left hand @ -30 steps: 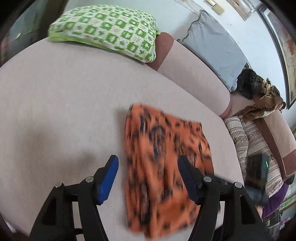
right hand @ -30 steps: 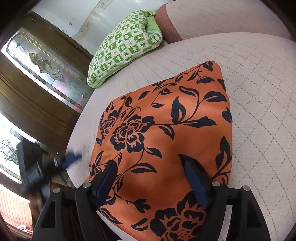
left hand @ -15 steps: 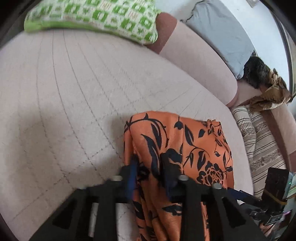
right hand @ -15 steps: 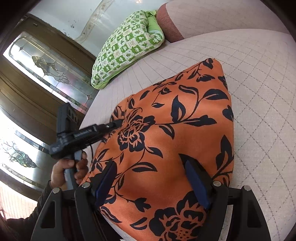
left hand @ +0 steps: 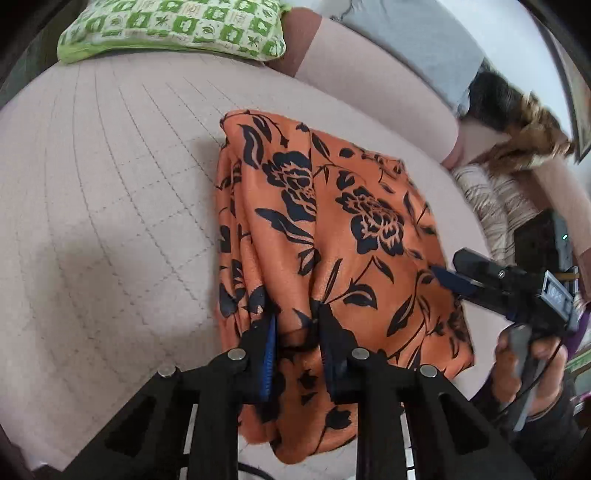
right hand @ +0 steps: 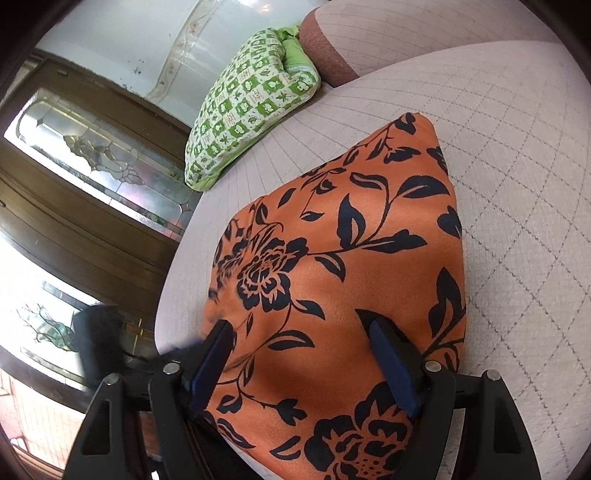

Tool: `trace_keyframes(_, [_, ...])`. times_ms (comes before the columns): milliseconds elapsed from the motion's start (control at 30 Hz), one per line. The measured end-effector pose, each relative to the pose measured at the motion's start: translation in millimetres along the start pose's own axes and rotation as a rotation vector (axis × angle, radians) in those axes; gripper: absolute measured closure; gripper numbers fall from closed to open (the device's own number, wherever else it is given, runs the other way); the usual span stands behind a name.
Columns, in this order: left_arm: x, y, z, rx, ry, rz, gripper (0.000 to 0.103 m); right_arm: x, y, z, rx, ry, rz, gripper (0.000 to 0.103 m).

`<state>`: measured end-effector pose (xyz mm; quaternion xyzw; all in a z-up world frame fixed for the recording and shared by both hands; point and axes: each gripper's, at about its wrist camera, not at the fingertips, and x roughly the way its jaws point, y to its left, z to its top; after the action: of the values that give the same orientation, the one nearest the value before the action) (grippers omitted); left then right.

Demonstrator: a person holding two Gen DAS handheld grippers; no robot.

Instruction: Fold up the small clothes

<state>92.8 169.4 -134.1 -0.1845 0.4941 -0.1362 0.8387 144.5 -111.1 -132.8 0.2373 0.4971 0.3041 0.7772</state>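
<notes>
An orange garment with a black flower print lies on the pale quilted sofa seat, its near edge hanging over the front. My left gripper is shut on a bunched fold at the garment's near left part. The garment also shows in the right wrist view. My right gripper is open, its jaws spread over the garment's near edge; it also shows in the left wrist view, at the garment's right edge.
A green and white patterned pillow lies at the far end of the seat, also in the right wrist view. A grey cushion and a striped cushion sit to the right. A wooden door with glass panels stands beyond the seat's edge.
My left gripper came down from open above the garment, closed on a fold at its near left part and pulled it up. My right gripper stayed open over the near edge.
</notes>
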Motion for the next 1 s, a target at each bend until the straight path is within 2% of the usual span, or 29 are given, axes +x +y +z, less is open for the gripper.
trace_keyframes(100, [-13.3,-13.6,4.0,0.024,-0.019,0.042,0.080,-0.1,-0.2,2.1,0.004,0.015,0.000,0.024])
trace_keyframes(167, [-27.9,-27.8,-0.3,0.059,-0.046,0.064,0.072,-1.6,-3.0,2.4,0.028,0.011,0.013,0.024])
trace_keyframes(233, [-42.1,-35.1,-6.7,0.077,-0.096,0.034,0.055,-3.2,-5.9,1.7,0.051,0.002,0.029,0.024])
trace_keyframes(300, [-40.7,-37.2,-14.6,0.089,-0.097,0.058,0.054,-3.6,-7.8,0.0,0.061,-0.009,0.037,0.024])
trace_keyframes(400, [-7.7,-15.0,-24.4,0.047,0.013,0.164,0.078,-3.6,-8.2,-1.6,0.059,-0.014,0.041,0.024])
trace_keyframes(467, [-15.7,-8.2,-23.4,-0.006,-0.010,0.125,0.079,-4.0,-6.9,-0.1,0.050,-0.003,0.037,0.024])
trace_keyframes(567, [-36.4,-14.4,-19.3,-0.010,-0.060,0.145,0.079,-4.0,-8.5,1.2,0.057,0.000,0.043,0.024])
trace_keyframes(633, [-47.6,-19.6,-18.9,-0.005,-0.097,0.126,0.071,-4.3,-10.8,0.2,0.066,-0.010,0.050,0.024])
trace_keyframes(767, [-58.4,-43.7,-24.0,0.050,-0.153,0.056,0.065,-4.4,-9.6,-1.9,0.048,-0.015,0.051,0.024])
trace_keyframes(833, [-43.4,-45.8,-23.8,0.079,-0.108,0.121,0.065,-4.7,-10.7,-1.9,0.050,-0.014,0.057,0.024])
trace_keyframes(900, [-9.5,-23.4,-28.8,0.014,-0.006,0.229,0.061,-4.6,-11.6,-1.5,0.058,-0.012,0.062,0.024])
trace_keyframes(933, [-5.3,-12.1,-32.8,-0.026,-0.011,0.237,0.053,-4.5,-11.6,-1.2,0.060,-0.009,0.066,0.024])
trace_keyframes(1000, [-15.7,-7.8,-34.1,-0.078,-0.042,0.199,0.052,-5.4,-11.5,-0.4,0.057,-0.004,0.068,0.024])
